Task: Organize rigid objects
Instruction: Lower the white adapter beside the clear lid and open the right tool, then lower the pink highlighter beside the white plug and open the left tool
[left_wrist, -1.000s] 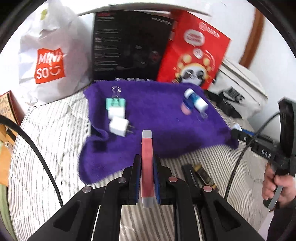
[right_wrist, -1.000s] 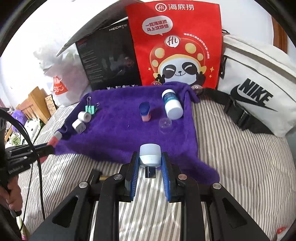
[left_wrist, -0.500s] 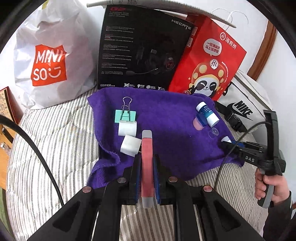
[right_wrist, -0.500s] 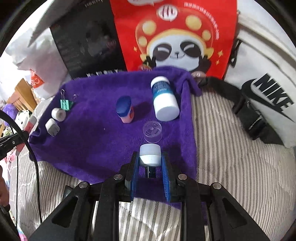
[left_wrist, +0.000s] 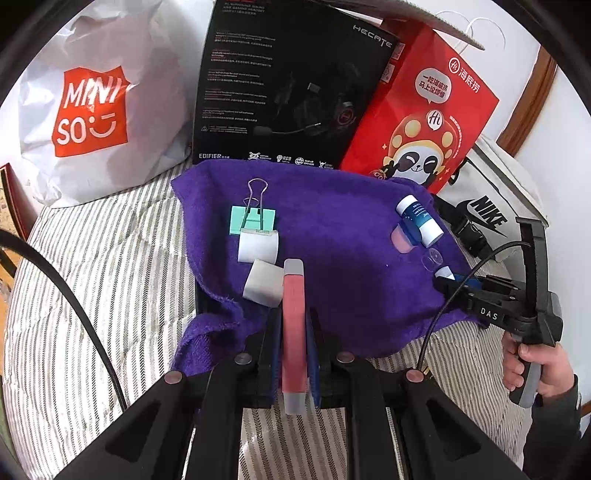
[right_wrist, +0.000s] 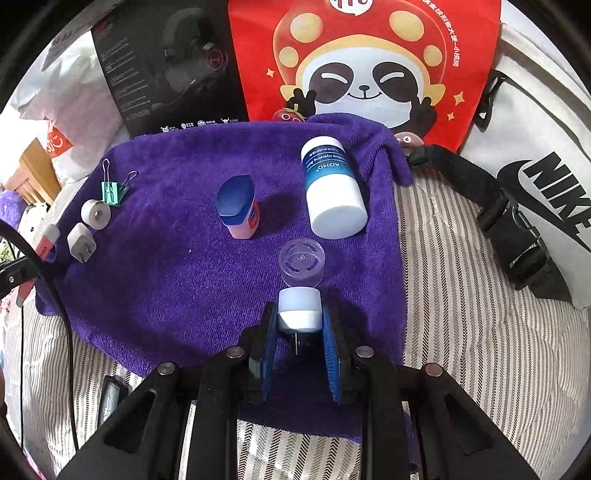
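Note:
A purple towel (left_wrist: 340, 229) (right_wrist: 177, 266) lies on the striped bed. My left gripper (left_wrist: 293, 334) is shut on a flat red and grey bar (left_wrist: 294, 314), its tip beside a white plug adapter (left_wrist: 263, 282) at the towel's left edge. Behind it lie a white tape roll (left_wrist: 258, 246) and a green binder clip (left_wrist: 253, 218). My right gripper (right_wrist: 300, 325) is shut on a small white plug-like block (right_wrist: 298, 308), just behind a clear plastic cap (right_wrist: 302, 261). A white and blue bottle (right_wrist: 330, 188) and a small pink jar with a blue lid (right_wrist: 238, 206) are further back.
A white Miniso bag (left_wrist: 92, 110), a black headset box (left_wrist: 288, 85) and a red panda bag (right_wrist: 365, 62) stand behind the towel. A white Nike bag (right_wrist: 535, 155) with a black strap lies at the right. A dark object (right_wrist: 110, 395) lies on the bed at front left.
Both grippers have moved forward over the towel. The left one came up beside the plug adapter. The right one came up close behind the clear cap. Both kept their hold.

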